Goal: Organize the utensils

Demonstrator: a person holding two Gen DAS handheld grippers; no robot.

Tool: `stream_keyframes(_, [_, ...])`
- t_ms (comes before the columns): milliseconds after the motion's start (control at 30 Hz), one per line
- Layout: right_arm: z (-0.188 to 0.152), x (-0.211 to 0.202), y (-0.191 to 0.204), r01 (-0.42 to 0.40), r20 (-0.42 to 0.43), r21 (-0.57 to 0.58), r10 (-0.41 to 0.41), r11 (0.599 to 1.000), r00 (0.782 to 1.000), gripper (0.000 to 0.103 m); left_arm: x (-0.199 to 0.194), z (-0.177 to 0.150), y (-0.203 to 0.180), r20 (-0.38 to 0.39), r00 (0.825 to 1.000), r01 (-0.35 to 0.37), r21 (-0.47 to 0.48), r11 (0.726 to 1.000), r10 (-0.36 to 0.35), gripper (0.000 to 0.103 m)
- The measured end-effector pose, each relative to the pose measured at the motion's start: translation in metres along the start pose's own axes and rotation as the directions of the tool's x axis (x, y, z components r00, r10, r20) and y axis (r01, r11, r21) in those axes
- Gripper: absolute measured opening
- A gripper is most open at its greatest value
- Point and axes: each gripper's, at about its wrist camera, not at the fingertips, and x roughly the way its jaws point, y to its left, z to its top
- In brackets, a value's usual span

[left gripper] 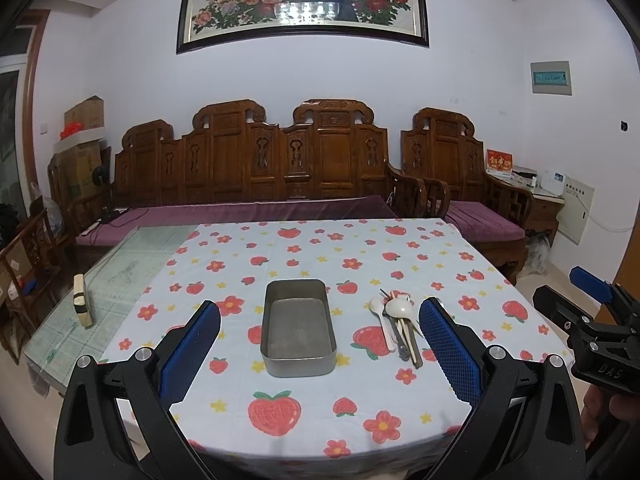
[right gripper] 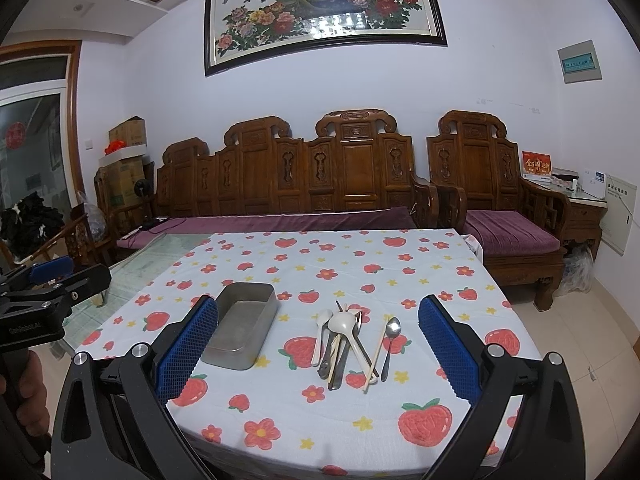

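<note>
An empty metal box (left gripper: pixel 298 326) (right gripper: pixel 242 326) sits on the strawberry-print tablecloth (left gripper: pixel 320 420) (right gripper: pixel 320 412). To its right lies a pile of utensils (left gripper: pixel 398 330) (right gripper: pixel 348 344): white spoons, metal pieces and chopsticks, with a metal spoon (right gripper: pixel 390 344) at its right side. My left gripper (left gripper: pixel 320 344) is open and empty, above the near table edge, framing the box. My right gripper (right gripper: pixel 318 344) is open and empty, framing the pile. The right gripper also shows at the right edge of the left wrist view (left gripper: pixel 592 320), and the left gripper at the left edge of the right wrist view (right gripper: pixel 52 292).
A carved wooden sofa (left gripper: pixel 256 176) (right gripper: pixel 296 184) and armchair (left gripper: pixel 460 176) (right gripper: pixel 492 184) with purple cushions stand behind the table. A small wooden block (left gripper: pixel 82 300) stands on the glass-topped part at the left. Boxes are stacked in the back left corner (left gripper: pixel 82 148).
</note>
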Motion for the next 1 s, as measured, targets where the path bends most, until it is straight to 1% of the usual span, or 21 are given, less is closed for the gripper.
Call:
stream_keyframes(500, [0.0002, -0.0006, -0.0003, 0.000, 0.001, 0.000, 0.000, 1.000, 1.000, 0.100, -0.0021, 0.0048, -0.0056, 0.004, 1.000, 0.001, -0.001, 1.000, -0.001, 0.097])
stream_keyframes(1000, [0.0011, -0.0018, -0.0001, 0.000, 0.003, 0.000, 0.000, 1.000, 1.000, 0.101, -0.0017, 0.0013, -0.0016, 0.008, 1.000, 0.002, -0.003, 1.000, -0.002, 0.097])
